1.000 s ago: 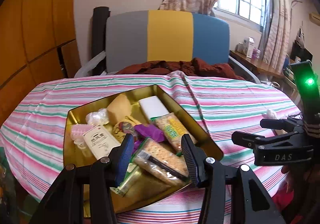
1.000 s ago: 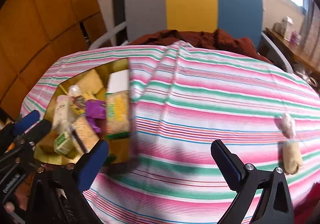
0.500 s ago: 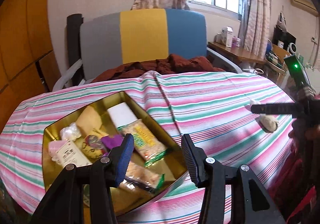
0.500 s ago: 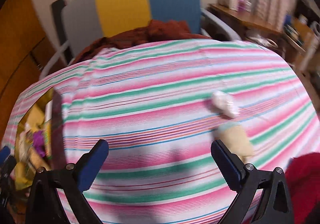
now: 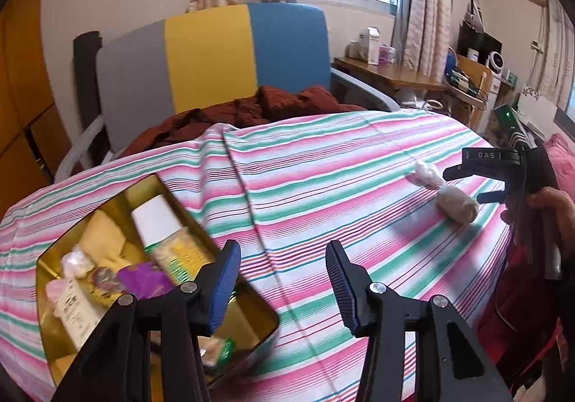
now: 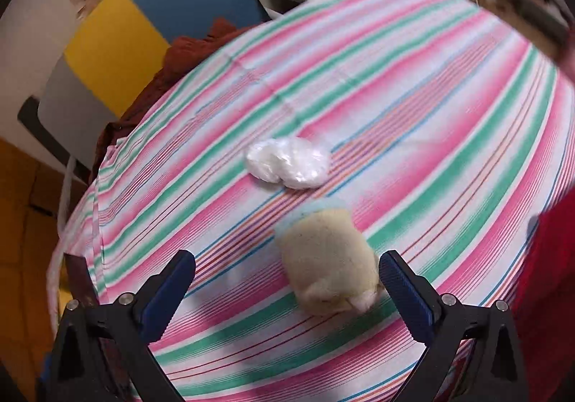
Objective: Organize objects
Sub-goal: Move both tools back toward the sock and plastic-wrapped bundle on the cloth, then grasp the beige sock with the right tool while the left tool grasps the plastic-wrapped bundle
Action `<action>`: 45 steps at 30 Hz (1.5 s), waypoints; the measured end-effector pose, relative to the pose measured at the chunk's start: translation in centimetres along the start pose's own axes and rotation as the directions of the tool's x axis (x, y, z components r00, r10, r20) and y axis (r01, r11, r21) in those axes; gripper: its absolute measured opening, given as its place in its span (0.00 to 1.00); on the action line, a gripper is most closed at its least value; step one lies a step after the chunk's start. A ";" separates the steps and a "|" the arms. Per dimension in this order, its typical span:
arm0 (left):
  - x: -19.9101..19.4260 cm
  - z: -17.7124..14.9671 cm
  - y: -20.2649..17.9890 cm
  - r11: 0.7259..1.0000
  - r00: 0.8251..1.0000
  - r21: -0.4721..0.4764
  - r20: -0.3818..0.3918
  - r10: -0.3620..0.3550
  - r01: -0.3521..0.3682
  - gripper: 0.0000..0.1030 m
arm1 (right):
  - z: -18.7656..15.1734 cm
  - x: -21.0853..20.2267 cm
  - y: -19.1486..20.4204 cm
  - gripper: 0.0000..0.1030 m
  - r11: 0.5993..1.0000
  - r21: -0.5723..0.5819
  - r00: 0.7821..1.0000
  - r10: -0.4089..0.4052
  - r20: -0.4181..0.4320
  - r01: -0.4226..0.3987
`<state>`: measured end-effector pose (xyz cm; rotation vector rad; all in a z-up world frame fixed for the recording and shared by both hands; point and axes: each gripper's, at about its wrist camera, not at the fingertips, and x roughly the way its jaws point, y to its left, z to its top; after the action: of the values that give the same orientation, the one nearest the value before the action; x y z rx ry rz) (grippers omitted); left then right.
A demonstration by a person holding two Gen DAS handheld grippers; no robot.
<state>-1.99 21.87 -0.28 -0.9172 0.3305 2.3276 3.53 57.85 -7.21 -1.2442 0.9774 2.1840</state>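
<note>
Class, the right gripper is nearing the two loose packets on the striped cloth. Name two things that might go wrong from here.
1. The beige packet sits off-centre, close to one finger of the open right gripper; closing may nudge it aside.
2. The white packet lies just beyond and might get pushed away.

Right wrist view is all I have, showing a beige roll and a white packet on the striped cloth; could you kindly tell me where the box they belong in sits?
Observer: The left wrist view shows a gold tin at the table's left, apart from the beige roll.
Operator: Is there anything in it?
Observer: Yes, snack packets, among them a purple wrapper and a white box.
Operator: Is the left gripper carrying anything?
Observer: No, the left gripper is open and empty, over the tin's near edge.
</note>
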 end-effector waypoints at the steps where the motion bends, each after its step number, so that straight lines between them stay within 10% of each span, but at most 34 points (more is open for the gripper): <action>1: 0.3 0.2 -0.2 1.000 1.000 0.001 -0.003 -0.007 0.007 0.48 | 0.0 -0.1 0.0 1.00 1.000 0.001 1.000 0.000 0.004 0.000; 10: 3.0 1.0 -2.3 0.998 0.997 0.007 -0.049 -0.058 0.059 0.48 | 0.4 -1.0 -2.2 1.00 0.992 0.120 0.997 -0.033 0.072 0.024; 15: 4.6 1.5 -3.7 0.994 0.990 0.014 -0.090 -0.109 0.111 0.48 | 0.3 1.3 -1.5 0.98 0.995 0.061 0.997 -0.071 -0.040 0.073; 20: 6.3 2.2 -4.8 0.990 0.983 0.003 -0.116 -0.142 0.143 0.48 | -0.2 3.0 0.3 0.58 0.980 -0.075 0.977 -0.190 -0.098 0.183; 30: 9.7 3.2 -5.8 0.986 0.969 -0.006 -0.184 -0.162 0.164 0.48 | -0.4 -2.1 0.9 0.57 0.977 -0.059 0.974 0.209 0.081 -0.205; 36: 12.4 4.6 -7.5 0.981 0.956 -0.004 -0.220 -0.192 0.196 0.48 | 0.4 -3.8 -3.4 0.59 0.978 0.163 0.971 0.092 0.220 -0.130; 45: 17.0 6.8 -13.0 0.945 0.910 -0.007 -0.267 -0.317 0.327 0.48 | 0.5 -3.2 -3.3 0.57 0.945 0.251 0.955 0.141 0.259 -0.208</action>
<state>-7.33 42.63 -7.10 -1.1733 0.3042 1.8942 7.01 60.32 -5.46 -0.7723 1.2785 2.1715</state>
